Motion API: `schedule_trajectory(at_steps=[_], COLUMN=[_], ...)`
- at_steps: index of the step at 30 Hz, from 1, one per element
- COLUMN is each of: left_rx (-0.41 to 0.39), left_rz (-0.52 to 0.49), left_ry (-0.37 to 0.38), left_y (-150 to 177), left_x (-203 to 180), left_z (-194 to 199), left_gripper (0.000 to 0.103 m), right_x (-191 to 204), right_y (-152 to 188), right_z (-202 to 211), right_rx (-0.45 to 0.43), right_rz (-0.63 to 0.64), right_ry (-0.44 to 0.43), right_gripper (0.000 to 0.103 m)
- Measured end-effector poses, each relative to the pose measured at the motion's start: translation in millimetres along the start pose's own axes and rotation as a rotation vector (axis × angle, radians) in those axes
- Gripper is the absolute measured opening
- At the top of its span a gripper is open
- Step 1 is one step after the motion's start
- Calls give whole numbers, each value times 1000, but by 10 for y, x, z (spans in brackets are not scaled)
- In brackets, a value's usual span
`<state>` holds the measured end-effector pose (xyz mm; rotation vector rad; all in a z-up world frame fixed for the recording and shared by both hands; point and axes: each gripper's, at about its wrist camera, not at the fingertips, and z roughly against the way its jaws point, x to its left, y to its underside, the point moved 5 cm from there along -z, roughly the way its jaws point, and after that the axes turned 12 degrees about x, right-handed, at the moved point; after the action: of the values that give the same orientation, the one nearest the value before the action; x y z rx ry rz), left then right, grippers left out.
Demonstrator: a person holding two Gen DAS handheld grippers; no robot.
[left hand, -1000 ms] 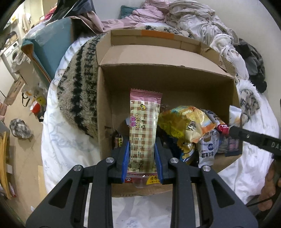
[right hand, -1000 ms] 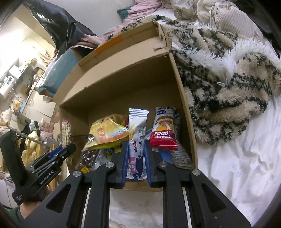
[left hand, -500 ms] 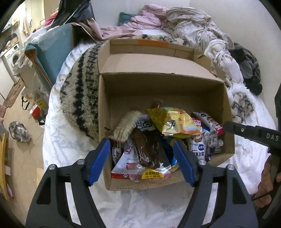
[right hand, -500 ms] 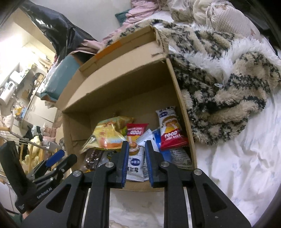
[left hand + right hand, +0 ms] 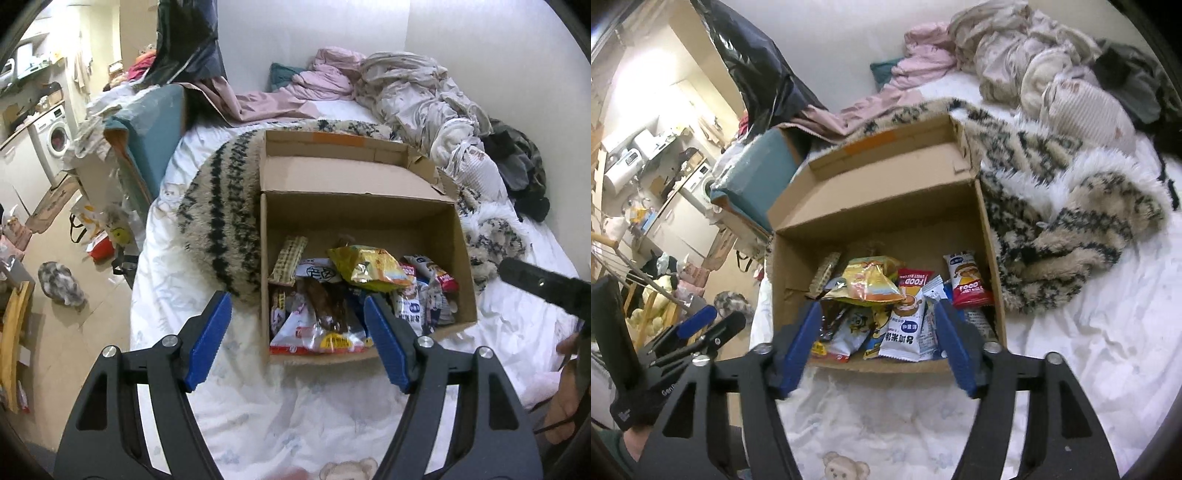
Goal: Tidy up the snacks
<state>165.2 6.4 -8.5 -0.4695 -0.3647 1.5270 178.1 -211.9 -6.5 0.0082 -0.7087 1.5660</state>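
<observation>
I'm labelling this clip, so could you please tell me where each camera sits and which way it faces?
Left wrist: on the left gripper, above the near edge of the box, facing the bed's far wall; own open fingers frame the snacks, right gripper at right.
Right wrist: on the right gripper, same direction from further right; open fingers, left gripper at lower left.
Shared: box, yellow bag, fuzzy blanket.

fuzzy striped blanket (image 5: pixel 221 221) lay on white bedsheet (image 5: pixel 288 413); crumpled laundry (image 5: pixel 417 88) behind, washing machine (image 5: pixel 55 136) far left.
</observation>
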Motion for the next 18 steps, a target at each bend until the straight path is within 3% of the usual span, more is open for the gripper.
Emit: schedule_trajectory(at_steps=[1,3,4,11,15,18], left_rx=[-3,-7,-7,-10,-28,-63], left_rz=[5,20,26,40,52,44], left_ry=[-2,-12,-16,-1,-6,-22], left_y=[39,126,189,506,605,637], left_x=[7,28,36,47,52,58], left_z=[40,123,163,317,361,391], left_gripper=[71,71,71,81,99,103], right_x=[32,79,85,53,71,68], right_y=[21,104,131,561,715,788], right_z=[40,150,177,300,335,335], right_rx=[-8,-23,-30,-70,-122,-164], right_rz=[4,9,8,3,19,13], right_ry=[4,7,6,67,119,142], right_gripper=[76,97,103,103,103,103])
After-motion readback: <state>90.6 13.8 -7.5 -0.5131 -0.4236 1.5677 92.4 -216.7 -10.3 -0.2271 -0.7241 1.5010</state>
